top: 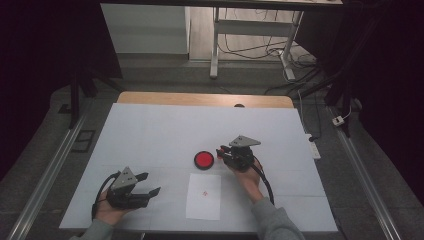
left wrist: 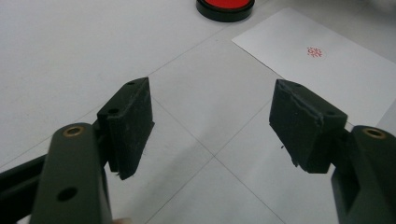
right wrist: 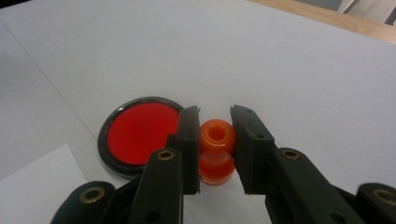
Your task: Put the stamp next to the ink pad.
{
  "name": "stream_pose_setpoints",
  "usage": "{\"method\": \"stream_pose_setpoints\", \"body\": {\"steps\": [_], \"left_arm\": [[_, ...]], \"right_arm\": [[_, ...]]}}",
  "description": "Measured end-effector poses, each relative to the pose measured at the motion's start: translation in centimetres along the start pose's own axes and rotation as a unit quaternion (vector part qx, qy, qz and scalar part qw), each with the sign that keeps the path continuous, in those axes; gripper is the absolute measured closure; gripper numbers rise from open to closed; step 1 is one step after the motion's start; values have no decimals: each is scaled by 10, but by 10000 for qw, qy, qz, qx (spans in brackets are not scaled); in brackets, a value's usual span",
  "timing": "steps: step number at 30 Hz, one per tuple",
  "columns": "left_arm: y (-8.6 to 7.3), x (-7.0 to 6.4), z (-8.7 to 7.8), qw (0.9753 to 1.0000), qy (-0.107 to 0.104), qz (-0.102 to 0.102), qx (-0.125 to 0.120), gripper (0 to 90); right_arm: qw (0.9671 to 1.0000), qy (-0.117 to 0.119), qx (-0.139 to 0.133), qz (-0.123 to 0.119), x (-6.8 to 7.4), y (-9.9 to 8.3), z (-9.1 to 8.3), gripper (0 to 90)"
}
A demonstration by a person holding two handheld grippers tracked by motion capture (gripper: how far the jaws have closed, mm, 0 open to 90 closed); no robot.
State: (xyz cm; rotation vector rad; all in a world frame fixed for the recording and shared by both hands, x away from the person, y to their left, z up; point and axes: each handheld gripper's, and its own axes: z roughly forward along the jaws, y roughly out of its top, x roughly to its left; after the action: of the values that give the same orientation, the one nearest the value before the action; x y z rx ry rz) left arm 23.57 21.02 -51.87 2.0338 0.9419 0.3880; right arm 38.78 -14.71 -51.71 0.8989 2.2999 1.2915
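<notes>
Orange stamp [right wrist: 216, 151] between right gripper [right wrist: 215, 140] fingers [right wrist: 189, 144]

From my remote seat, the orange stamp [right wrist: 216, 151] sits between the right gripper [right wrist: 215, 149]'s jaws, which cover both its flanks; its base is hidden, so I cannot tell whether it touches the table. In the high view the stamp is too small to make out at the gripper's nine o'clock side. In the left gripper view the red ink pad [left wrist: 225, 6] is cut by the twelve o'clock edge, and the red mark [left wrist: 314, 52] on the white paper [left wrist: 327, 74] is too small to read. The paper's corner at three o'clock runs off the frame.
</notes>
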Motion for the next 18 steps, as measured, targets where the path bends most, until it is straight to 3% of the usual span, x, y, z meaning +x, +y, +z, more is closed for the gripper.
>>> {"method": "stream_pose_setpoints", "body": {"steps": [5, 18], "left_arm": [[0, 0, 0, 10000, 19, 4, 7, 300], [-1, 1, 0, 10000, 53, 12, 28, 297]], "right_arm": [[9998, -81, 187, 21, -4, -4, 4, 720], [9993, -86, 352, 32, -5, -6, 8, 715]]}}
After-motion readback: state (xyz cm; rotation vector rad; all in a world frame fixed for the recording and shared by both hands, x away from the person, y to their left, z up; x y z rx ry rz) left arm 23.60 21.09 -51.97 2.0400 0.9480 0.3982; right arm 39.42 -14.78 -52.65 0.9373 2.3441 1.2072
